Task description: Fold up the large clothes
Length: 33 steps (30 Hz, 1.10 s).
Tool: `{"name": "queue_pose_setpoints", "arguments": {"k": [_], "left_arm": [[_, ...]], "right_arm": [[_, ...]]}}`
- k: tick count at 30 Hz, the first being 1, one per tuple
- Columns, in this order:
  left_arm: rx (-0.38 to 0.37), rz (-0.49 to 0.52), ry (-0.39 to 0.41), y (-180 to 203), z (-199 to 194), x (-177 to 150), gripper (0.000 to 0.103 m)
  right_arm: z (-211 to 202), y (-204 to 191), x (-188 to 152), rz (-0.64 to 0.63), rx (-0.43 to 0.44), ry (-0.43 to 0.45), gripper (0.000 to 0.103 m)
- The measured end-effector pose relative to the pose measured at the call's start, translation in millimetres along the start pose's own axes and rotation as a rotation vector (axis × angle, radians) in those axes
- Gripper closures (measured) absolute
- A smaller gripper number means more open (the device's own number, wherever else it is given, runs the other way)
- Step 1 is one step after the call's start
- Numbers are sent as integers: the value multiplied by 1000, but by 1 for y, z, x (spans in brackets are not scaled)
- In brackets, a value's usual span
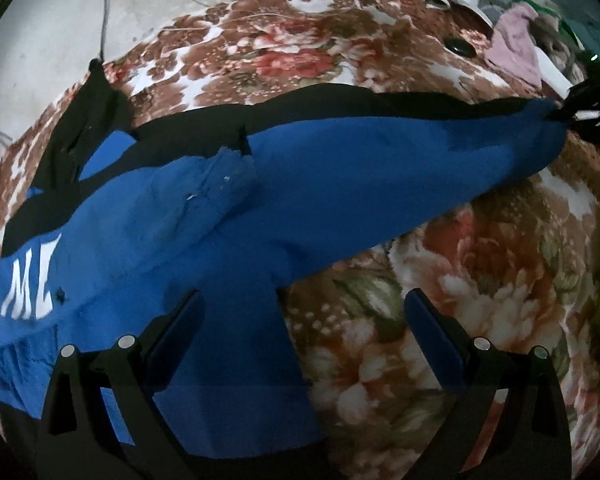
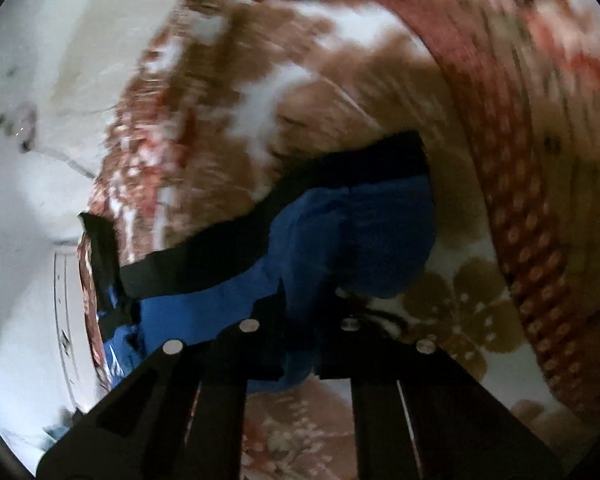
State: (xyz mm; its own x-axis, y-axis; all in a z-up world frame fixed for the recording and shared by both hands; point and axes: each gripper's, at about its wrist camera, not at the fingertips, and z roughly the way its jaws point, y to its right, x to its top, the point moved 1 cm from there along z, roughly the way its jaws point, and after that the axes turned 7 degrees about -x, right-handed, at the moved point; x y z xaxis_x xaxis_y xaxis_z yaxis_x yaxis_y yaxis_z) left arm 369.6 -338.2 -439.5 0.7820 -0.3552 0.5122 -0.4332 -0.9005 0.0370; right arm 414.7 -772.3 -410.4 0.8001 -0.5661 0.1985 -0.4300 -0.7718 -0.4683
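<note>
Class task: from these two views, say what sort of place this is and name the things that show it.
Probably a bedroom in a home: a floral blanket covers what looks like a bed, a blue and black garment lies spread on it, and a heap of clothes is piled at the far corner.

I see a floral brown blanket (image 1: 480, 280) covering the bed, a pink cloth (image 1: 514, 46) heaped at its far corner, pale floor (image 1: 40, 32) beyond.
</note>
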Motion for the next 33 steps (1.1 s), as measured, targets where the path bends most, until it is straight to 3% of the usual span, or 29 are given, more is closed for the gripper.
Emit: {"name": "queue_pose_setpoints", "arguments": {"k": [9, 14, 20, 27, 30, 33], "left_arm": [[5, 156, 114, 9, 10, -8, 6], [-21, 219, 114, 13, 27, -12, 6], [-93, 191, 72, 9, 42, -16, 6], [-151, 144, 33, 4, 52, -17, 5], [-152, 145, 32, 4, 53, -19, 5], [-117, 171, 16, 9, 55, -20, 5]], "right_arm": [[-108, -142, -6, -250, 121, 195, 94], [-137, -218, -22, -357, 138, 247, 94], [-151, -305, -49, -463, 146, 251, 94], [-126, -441, -100, -618, 267, 190, 94], [-86, -511, -134, -681, 319, 111, 94], [-34, -571, -167, -737, 316, 41, 94]]}}
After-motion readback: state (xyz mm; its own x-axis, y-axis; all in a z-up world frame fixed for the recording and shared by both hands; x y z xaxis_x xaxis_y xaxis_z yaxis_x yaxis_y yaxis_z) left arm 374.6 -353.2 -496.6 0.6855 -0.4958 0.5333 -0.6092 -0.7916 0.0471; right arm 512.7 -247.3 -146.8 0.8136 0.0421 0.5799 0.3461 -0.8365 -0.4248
